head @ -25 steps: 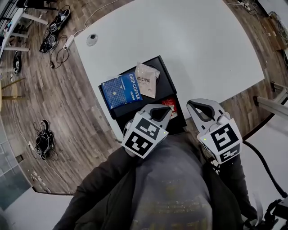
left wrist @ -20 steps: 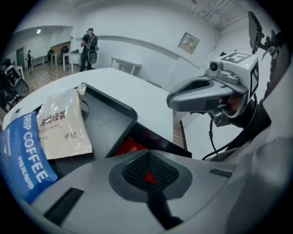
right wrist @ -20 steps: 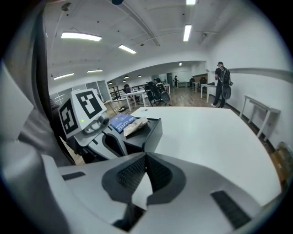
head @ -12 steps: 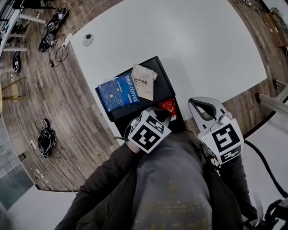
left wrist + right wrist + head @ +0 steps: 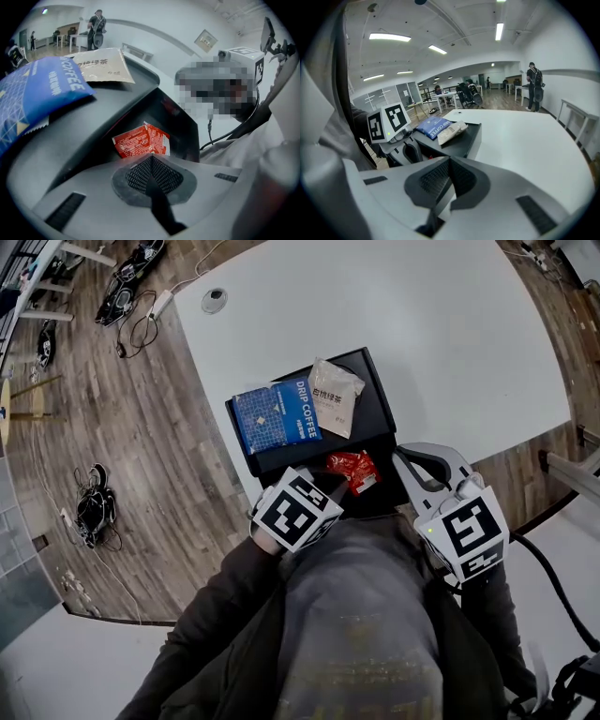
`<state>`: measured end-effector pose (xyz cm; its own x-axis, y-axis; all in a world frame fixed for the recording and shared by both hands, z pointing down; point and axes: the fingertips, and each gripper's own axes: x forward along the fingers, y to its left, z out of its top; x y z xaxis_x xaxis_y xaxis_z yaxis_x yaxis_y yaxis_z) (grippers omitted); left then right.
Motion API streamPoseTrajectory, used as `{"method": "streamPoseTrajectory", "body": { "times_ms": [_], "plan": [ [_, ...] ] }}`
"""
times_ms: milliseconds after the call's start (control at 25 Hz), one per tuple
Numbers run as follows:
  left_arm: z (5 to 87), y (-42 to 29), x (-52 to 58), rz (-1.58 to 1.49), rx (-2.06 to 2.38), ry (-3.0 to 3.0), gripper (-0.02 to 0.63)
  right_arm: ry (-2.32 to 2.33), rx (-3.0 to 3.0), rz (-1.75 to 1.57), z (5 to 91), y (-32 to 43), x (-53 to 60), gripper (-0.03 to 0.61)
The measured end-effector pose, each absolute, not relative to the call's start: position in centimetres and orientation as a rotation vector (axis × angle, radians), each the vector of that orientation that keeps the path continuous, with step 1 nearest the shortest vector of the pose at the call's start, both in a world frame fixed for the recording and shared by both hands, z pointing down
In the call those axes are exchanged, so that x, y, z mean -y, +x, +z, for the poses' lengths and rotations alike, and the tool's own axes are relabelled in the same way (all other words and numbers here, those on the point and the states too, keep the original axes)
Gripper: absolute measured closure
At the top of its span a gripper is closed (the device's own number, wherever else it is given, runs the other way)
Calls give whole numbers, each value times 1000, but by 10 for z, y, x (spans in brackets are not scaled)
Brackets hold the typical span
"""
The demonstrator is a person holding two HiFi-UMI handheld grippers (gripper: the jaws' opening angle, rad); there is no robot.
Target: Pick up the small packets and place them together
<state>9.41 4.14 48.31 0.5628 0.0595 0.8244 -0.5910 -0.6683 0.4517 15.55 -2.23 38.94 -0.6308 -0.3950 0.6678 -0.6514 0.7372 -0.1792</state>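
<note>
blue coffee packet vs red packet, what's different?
The blue packet is far bigger than the red packet. The blue packet lies on the black tray's raised top beside the beige packet; the red packet is down in its lower recess. Both are flat printed sachets.

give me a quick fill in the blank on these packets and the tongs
The blue packet reads drip ___.
The packet at the tip of the left tongs is ___.
The right tongs are ___, with nothing between them.
The black box stands on a ___ table.
Missing words: coffee; red; shut; white.
</note>
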Motion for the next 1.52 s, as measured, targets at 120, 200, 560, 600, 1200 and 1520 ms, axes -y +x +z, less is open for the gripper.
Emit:
{"method": "streamPoseTrajectory", "body": {
  "times_ms": [120, 200, 560, 600, 1200, 1520],
  "plan": [
    [481, 85, -45, 1159, 414, 2082, 611, 736, 2338, 525, 385, 137, 19, 574],
    [478, 84, -51, 1164, 371, 2104, 611, 695, 2335, 511, 385, 125, 15, 574],
    [430, 73, -55, 880, 417, 2190, 611, 479, 2212, 461, 410, 85, -14, 526],
    [425, 71, -55, 842, 430, 2198, 611, 457, 2193, 446, 414, 81, -17, 506],
    [407, 23, -72, 632, 583, 2156, 611, 378, 1933, 333, 464, 63, -30, 342],
    [406, 13, -75, 625, 602, 2157, 611, 371, 1891, 349, 482, 53, -35, 342]
  ]
}}
